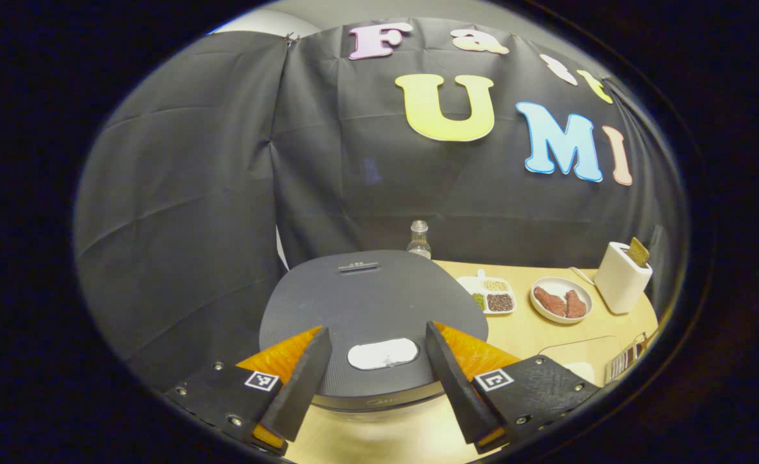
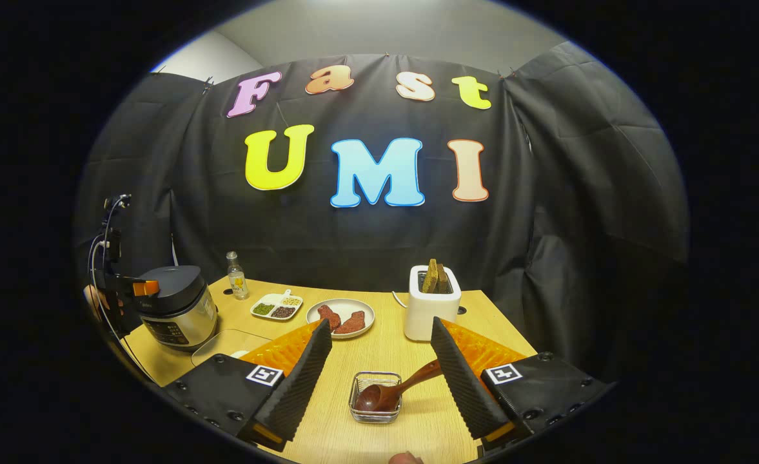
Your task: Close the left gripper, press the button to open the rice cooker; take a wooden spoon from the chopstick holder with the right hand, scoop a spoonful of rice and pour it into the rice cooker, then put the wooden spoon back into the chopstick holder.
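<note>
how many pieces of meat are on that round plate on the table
2. Both lie side by side on the round plate: one reddish-brown piece on its left half, the other on its right half. The left gripper view shows the same pair; none seems hidden.

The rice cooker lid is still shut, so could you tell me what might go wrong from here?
1. The left tongs stand open astride the rice cooker and its pale button; pressing unclosed could miss it.
2. The wooden spoon leans out of the wire holder, which might tip when the right tongs pull.
</note>
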`<state>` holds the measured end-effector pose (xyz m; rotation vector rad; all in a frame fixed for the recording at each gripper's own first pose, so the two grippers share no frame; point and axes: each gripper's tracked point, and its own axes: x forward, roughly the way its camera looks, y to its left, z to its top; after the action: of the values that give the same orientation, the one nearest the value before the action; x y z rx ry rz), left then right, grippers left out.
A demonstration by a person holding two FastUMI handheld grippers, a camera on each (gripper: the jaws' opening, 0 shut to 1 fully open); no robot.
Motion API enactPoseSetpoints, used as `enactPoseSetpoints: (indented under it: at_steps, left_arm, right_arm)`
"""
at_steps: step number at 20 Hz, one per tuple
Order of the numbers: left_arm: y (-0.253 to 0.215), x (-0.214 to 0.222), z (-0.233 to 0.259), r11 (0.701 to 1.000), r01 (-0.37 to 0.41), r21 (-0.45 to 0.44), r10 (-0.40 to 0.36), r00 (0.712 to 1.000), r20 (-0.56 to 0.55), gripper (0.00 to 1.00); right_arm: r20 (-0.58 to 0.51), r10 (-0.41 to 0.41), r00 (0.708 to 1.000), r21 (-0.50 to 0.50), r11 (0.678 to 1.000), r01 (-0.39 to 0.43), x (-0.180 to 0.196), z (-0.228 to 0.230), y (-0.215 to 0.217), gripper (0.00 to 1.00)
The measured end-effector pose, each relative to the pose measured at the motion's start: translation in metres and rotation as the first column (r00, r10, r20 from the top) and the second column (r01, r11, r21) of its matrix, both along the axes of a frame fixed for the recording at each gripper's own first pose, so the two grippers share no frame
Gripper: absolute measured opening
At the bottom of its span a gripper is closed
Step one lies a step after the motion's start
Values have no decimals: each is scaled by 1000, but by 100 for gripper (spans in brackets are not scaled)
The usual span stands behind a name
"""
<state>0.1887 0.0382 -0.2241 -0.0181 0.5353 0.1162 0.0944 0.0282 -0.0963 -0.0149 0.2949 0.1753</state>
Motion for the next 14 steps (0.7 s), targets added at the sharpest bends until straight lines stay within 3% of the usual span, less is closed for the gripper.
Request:
enactPoseSetpoints:
  at_steps: [4, 9, 14]
  left_arm:
    - [-3, -7, -14, 1000, -6, -11, 6, 999, -37, 95]
    - [-5, -8, -2, 1000, 17, 21, -19, 998, 64, 95]
    - [-32, -26, 84, 998, 53, -22, -45, 964, 262, 89]
  right_arm:
    - [-4, 0, 1000, 2, 1000, 0, 0, 1, 4, 98]
    - [18, 15, 1000, 8, 1000, -15, -2, 13, 9, 98]
    - [85, 40, 996, 34, 999, -43, -6, 41, 7, 98]
